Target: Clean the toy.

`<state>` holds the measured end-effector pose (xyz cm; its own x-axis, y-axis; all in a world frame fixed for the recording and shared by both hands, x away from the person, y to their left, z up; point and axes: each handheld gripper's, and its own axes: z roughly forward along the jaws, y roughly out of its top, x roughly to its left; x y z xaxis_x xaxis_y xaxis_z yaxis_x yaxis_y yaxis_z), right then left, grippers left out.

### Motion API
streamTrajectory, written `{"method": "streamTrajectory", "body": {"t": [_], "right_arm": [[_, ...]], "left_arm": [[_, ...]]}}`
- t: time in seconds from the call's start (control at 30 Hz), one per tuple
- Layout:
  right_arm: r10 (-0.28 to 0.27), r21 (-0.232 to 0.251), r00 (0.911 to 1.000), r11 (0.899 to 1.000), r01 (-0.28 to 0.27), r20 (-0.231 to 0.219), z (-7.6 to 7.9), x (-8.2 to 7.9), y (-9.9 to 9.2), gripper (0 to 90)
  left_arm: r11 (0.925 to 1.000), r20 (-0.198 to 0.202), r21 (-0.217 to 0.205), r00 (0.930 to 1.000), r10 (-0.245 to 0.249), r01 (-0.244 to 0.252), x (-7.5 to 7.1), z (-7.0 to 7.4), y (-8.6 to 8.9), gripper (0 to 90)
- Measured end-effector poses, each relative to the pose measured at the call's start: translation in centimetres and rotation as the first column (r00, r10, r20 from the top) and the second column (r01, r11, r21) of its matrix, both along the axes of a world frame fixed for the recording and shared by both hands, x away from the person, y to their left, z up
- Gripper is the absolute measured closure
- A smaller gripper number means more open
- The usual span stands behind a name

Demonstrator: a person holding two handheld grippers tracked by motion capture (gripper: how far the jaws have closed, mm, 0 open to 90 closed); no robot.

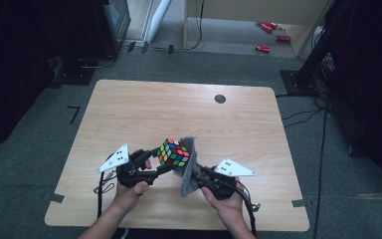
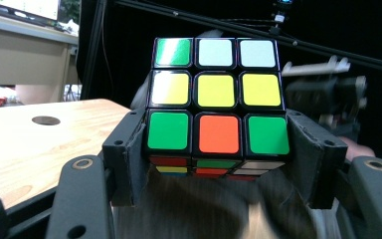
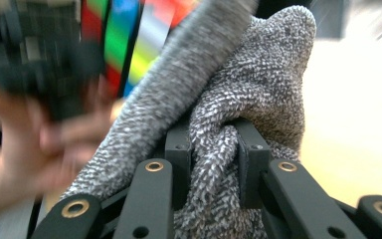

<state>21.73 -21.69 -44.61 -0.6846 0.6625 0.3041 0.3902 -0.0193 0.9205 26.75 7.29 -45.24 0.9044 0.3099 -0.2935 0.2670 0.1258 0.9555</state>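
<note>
Puzzle cube (image 2: 218,107) sits clamped in the left gripper (image 2: 218,164), jaws pressing its bottom row from both sides. Held clear above the surface (image 1: 129,114), tilted corner-up in the high view; equal sides, no long axis. Left gripper view shows one face square-on: green, white, yellow and orange tiles. Right gripper (image 3: 214,164) pinches a grey cloth (image 3: 258,84), bunched between narrow jaws, draped against the cube's right side. Right gripper view renders the cube as a blur.
</note>
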Motion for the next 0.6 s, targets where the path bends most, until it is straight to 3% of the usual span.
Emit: {"method": "streamTrajectory", "body": {"t": [0.07, 0.13, 0.2, 0.27, 0.4, 0.47, 0.6], "right_arm": [[-0.035, 0.068, 0.9979, 0.997, 0.031, 0.054, 0.8, -0.4, -1.0, 74.1], [-0.016, 0.077, 0.9966, 0.997, 0.009, 0.081, 1.2, -0.6, -1.1, 73.8], [0.011, 0.046, 0.9974, 0.999, -0.014, 0.071, 1.0, -0.5, -0.6, 73.8], [0.055, 0.029, 0.9979, 0.998, -0.056, 0.033, 0.4, -0.3, 0.0, 73.8], [0.130, -0.078, 0.9914, 0.988, -0.131, -0.013, -0.6, -0.2, 1.7, 73.8], [0.117, -0.104, 0.9931, 0.988, -0.117, -0.003, -0.5, -0.2, 1.8, 73.9], [0.021, -0.008, 0.9986, 1.000, -0.021, 0.048, 0.6, -0.3, -0.1, 74.1]], "left_arm": [[1.0000, -0.006, 0.001, 1.0000, -0.002, 0.002, -0.1, -0.1, -0.2, 35.1], [0.9999, -0.016, -0.006, 0.9998, -0.009, 0.009, -0.1, -0.2, -0.4, 35.1], [0.9998, -0.026, -0.018, 0.9996, -0.013, 0.012, -0.1, -0.2, -0.3, 35.1], [0.9996, -0.029, -0.026, 0.9995, -0.009, 0.008, 0.0, -0.2, -0.2, 35.1], [0.9994, -0.033, -0.035, 0.9995, -0.003, 0.002, 0.1, -0.1, 0.1, 35.1], [0.9994, -0.034, -0.035, 0.9994, -0.001, 0.000, 0.1, -0.1, 0.1, 35.1], [0.9998, -0.029, -0.020, 0.9995, -0.007, 0.007, 0.1, -0.2, -0.1, 35.1]]}}
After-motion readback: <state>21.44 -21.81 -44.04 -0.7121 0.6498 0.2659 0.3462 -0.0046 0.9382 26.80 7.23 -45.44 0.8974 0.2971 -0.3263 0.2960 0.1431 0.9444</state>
